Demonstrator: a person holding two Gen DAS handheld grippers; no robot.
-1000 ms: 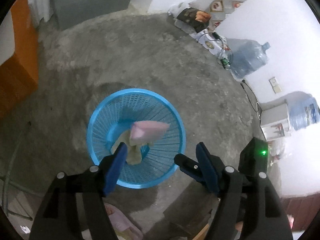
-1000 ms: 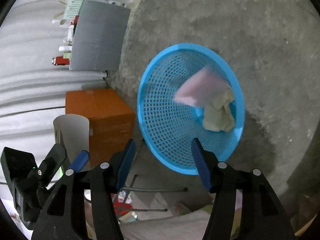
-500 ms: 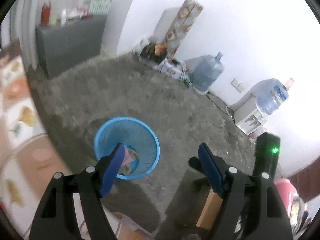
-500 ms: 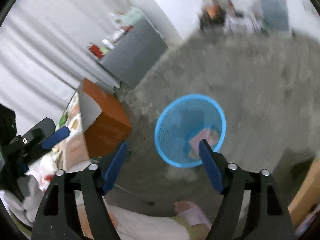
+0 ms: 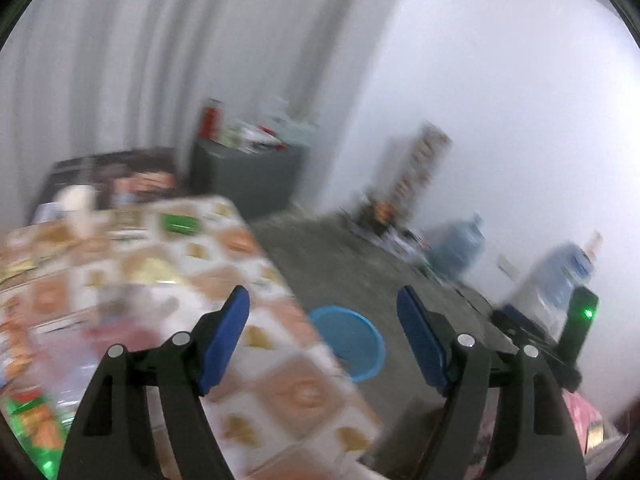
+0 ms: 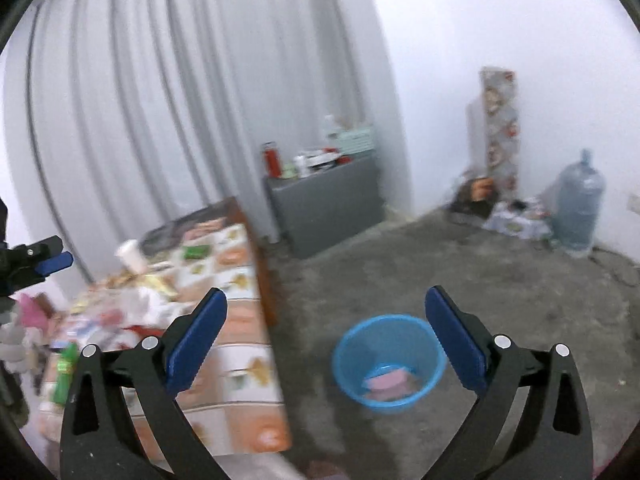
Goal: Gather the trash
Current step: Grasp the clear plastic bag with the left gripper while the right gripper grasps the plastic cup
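Note:
A blue plastic basket [image 6: 390, 364] stands on the grey floor beside the table, with a pink piece of trash [image 6: 387, 381] inside. It also shows in the left wrist view [image 5: 348, 340], partly hidden by the table edge. My left gripper [image 5: 322, 338] is open and empty, raised above the table edge. My right gripper [image 6: 324, 336] is open and empty, high above the floor. Wrappers and other litter [image 6: 136, 300] lie blurred on the table with the patterned cloth [image 6: 236, 312].
A grey cabinet [image 6: 328, 204] with bottles on top stands against the curtain. Big water jugs [image 6: 578, 208] and clutter sit along the far wall. A white cup [image 6: 130, 256] stands on the table. The left gripper's tip [image 6: 48, 262] shows at the left edge.
Both grippers have lifted and tilted up away from the basket; the pink trash has dropped into it. The table has come into view and the basket looks smaller.

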